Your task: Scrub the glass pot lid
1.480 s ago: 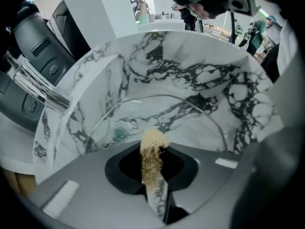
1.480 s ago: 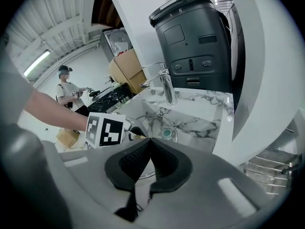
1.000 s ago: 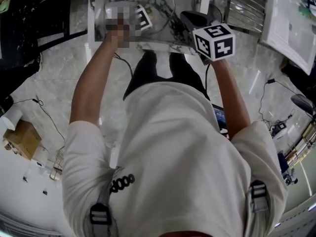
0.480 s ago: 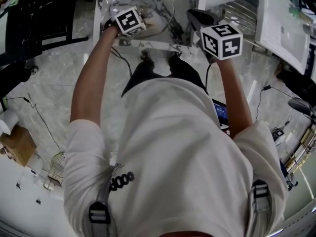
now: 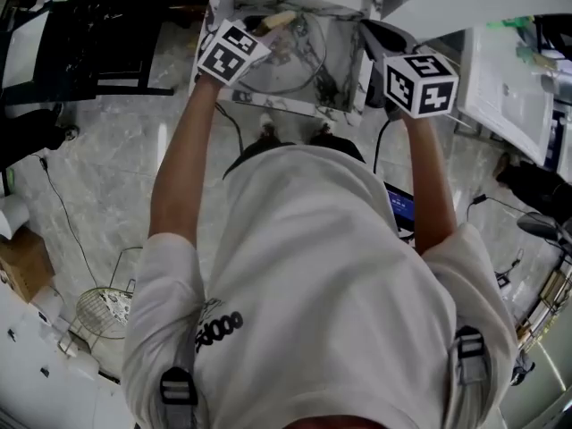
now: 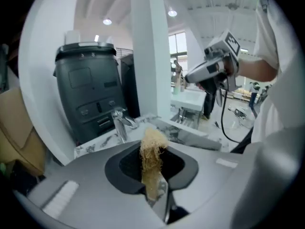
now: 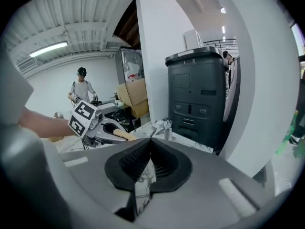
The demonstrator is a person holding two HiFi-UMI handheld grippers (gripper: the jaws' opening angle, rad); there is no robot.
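Tan fibrous scrubber point(image 6: 151, 149) is pinched in the left tongs point(image 6: 153, 187) and sticks straight out past the tips, so that side is clamped tight on it. Right tongs point(image 7: 149, 151) are pressed together too. I can't name anything held in them, there's just a thin shiny sliver low in the slot that might be the table showing through.

Glass pot lid point(image 5: 288, 56) lies flat on the marble table point(image 5: 268, 104) out in front of the person, between the two tools. From the head view the left one is clearly nearer, with its scrubber end poking over the lid's left side. Can't tell if it's touching the glass. The right one sits just off the lid's right rim.

My guess is the scrubbing falls to the left hand, sweeping rightward across the glass, with the right maybe steadying the rim. The lid could skate on that slick marble if it gets pushed sideways.
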